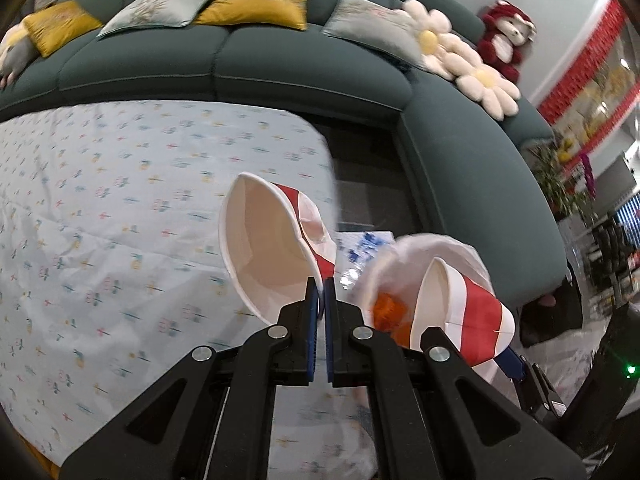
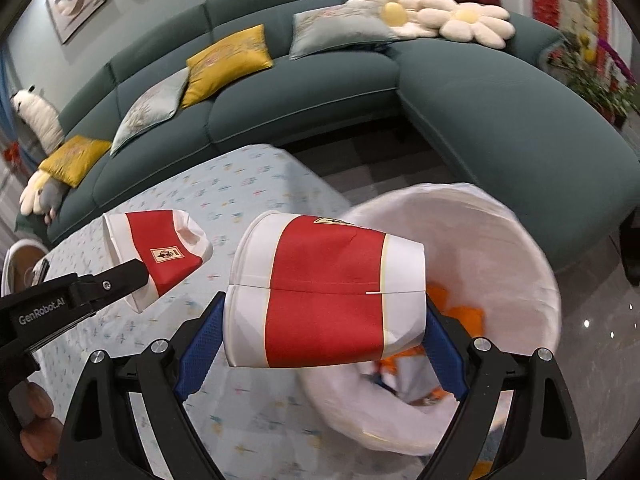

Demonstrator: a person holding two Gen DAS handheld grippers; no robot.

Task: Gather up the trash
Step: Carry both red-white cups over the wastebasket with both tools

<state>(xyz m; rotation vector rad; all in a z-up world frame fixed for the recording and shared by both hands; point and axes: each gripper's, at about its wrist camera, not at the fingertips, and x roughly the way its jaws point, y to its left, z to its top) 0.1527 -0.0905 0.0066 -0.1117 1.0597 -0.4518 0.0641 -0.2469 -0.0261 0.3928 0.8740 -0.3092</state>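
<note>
Cups are lifted but not binned: left gripper [image 1: 320, 300] pinches one crumpled cup [image 1: 272, 248] by its wall, right gripper [image 2: 320, 344] clamps another cup [image 2: 324, 296] just near the lined bin [image 2: 500, 248], which already holds scraps.

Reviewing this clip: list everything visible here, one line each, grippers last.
paper cups: 2, red and white; one in the right gripper, one in the left
bin: 1, white liner, orange scraps inside, beside the table
table: 1, pale flowered cloth
sofa: 1, dark green, curved
cushions: yellow, grey, flower-shaped white
plush toy: 1, red, sofa end
left gripper: shut on cup rim
right gripper: blue fingers spread wide around cup
</note>
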